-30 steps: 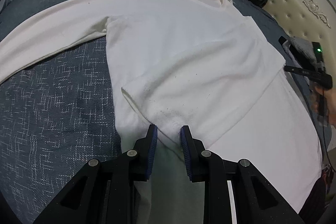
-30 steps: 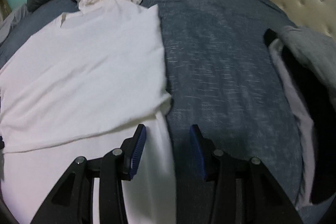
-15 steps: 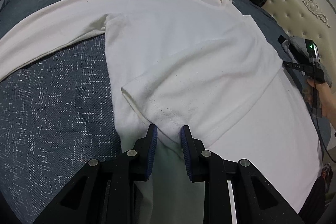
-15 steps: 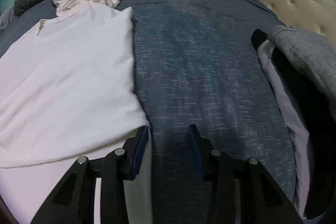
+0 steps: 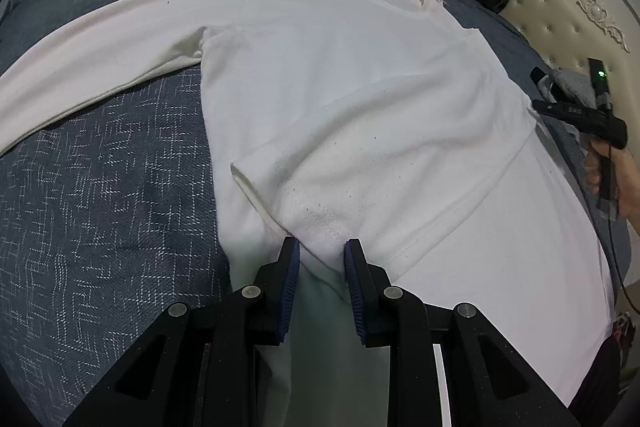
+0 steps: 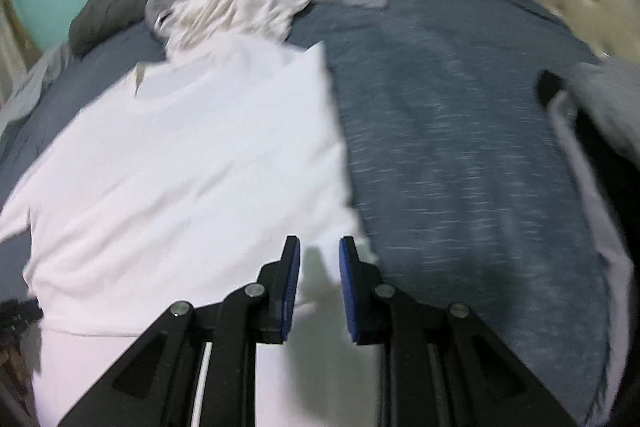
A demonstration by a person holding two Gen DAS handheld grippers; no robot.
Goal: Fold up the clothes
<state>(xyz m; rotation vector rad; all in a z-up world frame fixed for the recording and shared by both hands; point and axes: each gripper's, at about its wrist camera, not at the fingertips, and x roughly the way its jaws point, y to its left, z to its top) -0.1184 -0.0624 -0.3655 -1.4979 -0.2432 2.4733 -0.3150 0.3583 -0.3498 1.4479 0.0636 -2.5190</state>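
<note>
You see one white shirt; your left gripper pinches its cuff as before, your right gripper, nearer together than earlier, is closing at the 5 o'clock edge

Your right gripper is closing w/ the white shirt's folded right edge between its jaws; blue bedspread lies beside; grey garment at far right; view's blurred.
</note>
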